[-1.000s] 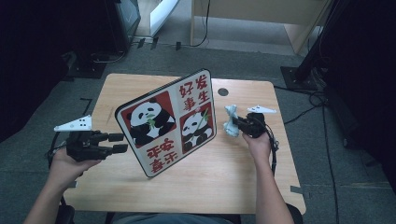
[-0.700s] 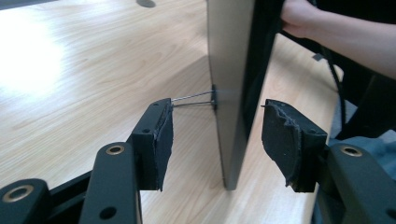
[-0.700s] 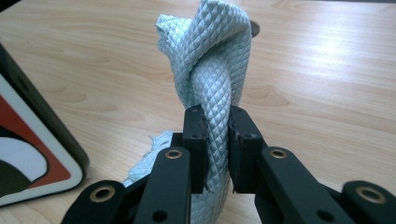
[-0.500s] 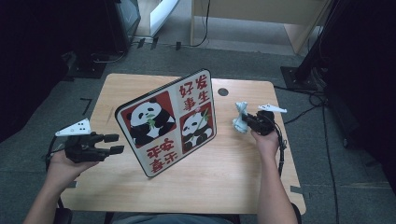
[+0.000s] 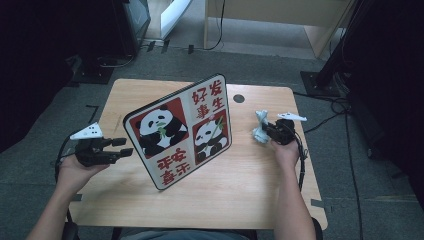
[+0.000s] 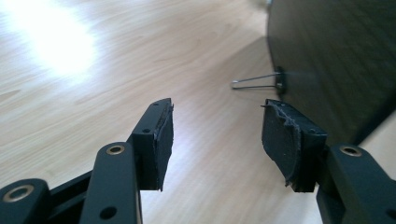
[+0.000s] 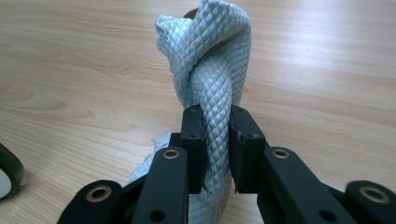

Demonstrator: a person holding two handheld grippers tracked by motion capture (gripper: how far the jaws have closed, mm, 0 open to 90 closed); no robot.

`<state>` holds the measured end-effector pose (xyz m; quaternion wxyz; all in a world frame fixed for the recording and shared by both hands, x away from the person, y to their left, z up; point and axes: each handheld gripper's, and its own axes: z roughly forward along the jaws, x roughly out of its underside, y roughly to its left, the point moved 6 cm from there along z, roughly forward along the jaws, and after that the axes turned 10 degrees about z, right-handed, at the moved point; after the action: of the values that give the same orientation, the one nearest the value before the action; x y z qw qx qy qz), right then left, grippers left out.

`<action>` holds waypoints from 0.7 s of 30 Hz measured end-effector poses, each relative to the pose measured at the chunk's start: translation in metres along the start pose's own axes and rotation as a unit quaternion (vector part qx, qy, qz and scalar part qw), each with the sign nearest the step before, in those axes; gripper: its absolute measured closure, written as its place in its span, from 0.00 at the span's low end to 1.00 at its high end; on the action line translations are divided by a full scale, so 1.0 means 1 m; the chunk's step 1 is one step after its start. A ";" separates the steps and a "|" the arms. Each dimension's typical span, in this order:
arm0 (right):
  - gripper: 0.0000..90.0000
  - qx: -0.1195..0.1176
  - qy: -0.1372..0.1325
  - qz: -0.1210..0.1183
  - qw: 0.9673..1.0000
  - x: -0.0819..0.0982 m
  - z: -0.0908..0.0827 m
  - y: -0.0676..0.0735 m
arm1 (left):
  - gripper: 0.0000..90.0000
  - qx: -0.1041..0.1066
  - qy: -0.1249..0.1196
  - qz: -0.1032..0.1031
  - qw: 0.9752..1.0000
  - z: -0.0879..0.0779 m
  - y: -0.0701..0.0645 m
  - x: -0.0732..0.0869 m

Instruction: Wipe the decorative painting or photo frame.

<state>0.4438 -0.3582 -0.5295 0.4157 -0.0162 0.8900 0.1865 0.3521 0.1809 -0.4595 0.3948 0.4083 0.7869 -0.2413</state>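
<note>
Dim, soft high view with dark surroundings; glare whitens the table [image 6: 51,42] beyond the blurred near fingers [image 6: 156,140].

Looks like a lab or studio room set up for recording, not anyone's home. There's a small wood-top table [image 5: 260,195] with a cable hole [image 5: 239,98] sitting on grey carpet [image 5: 350,170], with black stand legs [image 5: 320,80] and loose cables [image 5: 335,107] trailing across the floor. Dark equipment [image 5: 135,20] and a plain wooden desk [image 5: 280,15] stand at the back, and bits of tape [image 5: 91,107] mark the carpet.
</note>
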 end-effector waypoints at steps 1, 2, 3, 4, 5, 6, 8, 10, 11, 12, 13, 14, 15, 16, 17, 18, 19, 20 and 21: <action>0.87 -0.002 0.003 0.007 1.000 0.001 0.001 -0.001 | 0.49 -0.002 0.001 -0.003 1.000 0.002 0.003 0.001; 0.87 -0.002 0.008 0.009 1.000 0.002 0.002 -0.002 | 0.49 -0.004 0.004 -0.004 1.000 0.004 0.005 0.002; 0.86 -0.001 0.010 0.006 1.000 0.003 0.004 -0.001 | 0.49 -0.006 0.005 -0.005 1.000 0.006 0.008 0.003; 0.86 0.000 0.016 0.002 1.000 0.004 0.005 -0.001 | 0.49 -0.004 0.007 -0.009 1.000 0.008 0.009 0.003; 0.85 0.001 0.019 0.000 1.000 0.005 0.007 0.000 | 0.49 -0.006 0.007 -0.010 1.000 0.010 0.012 0.004; 0.85 0.002 0.021 -0.004 1.000 0.006 0.009 0.000 | 0.49 -0.008 0.005 -0.012 1.000 0.011 0.014 0.004; 0.85 0.009 0.025 -0.004 1.000 0.008 0.011 -0.001 | 0.49 -0.013 -0.002 -0.027 1.000 0.012 0.020 0.004; 0.85 0.010 0.029 0.003 1.000 0.009 0.013 -0.003 | 0.49 -0.017 -0.014 -0.034 0.999 0.011 0.024 0.003; 0.83 0.013 0.031 0.006 0.999 0.010 0.014 -0.004 | 0.49 -0.019 -0.015 -0.035 0.999 0.012 0.026 0.004; 0.82 0.015 0.032 0.006 0.999 0.010 0.014 -0.004 | 0.49 -0.023 -0.013 -0.038 0.999 0.013 0.029 0.005; 0.79 0.015 0.031 0.008 0.999 0.011 0.014 -0.005 | 0.49 -0.025 -0.010 -0.039 0.999 0.014 0.030 0.005; 0.77 0.016 0.031 0.010 0.999 0.010 0.014 -0.005 | 0.49 -0.025 -0.004 -0.040 0.999 0.015 0.032 0.006; 0.76 0.017 0.029 0.013 0.999 0.010 0.014 -0.006 | 0.49 -0.025 0.000 -0.041 0.999 0.018 0.033 0.008; 0.73 0.016 0.029 0.017 0.999 0.010 0.013 -0.006 | 0.49 -0.025 0.005 -0.042 0.999 0.021 0.035 0.009; 0.72 0.016 0.024 0.019 0.999 0.009 0.011 -0.007 | 0.49 -0.025 0.009 -0.042 0.999 0.023 0.037 0.010; 0.72 0.014 0.024 0.025 0.999 0.009 0.010 -0.006 | 0.49 -0.024 0.015 -0.044 0.999 0.026 0.038 0.011; 0.71 0.011 0.021 0.028 0.999 0.008 0.008 -0.006 | 0.49 -0.025 0.022 -0.044 0.998 0.028 0.039 0.012; 0.70 0.011 0.019 0.028 0.999 0.007 0.007 -0.006 | 0.49 -0.024 0.025 -0.044 0.998 0.031 0.040 0.013; 0.69 0.011 0.019 0.029 0.999 0.007 0.005 -0.006 | 0.49 -0.024 0.029 -0.044 0.998 0.033 0.041 0.013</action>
<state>0.4438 -0.3608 -0.5397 0.3932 0.0105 0.8999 0.1882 0.3950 0.1863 -0.4914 0.3702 0.3709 0.8207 -0.2278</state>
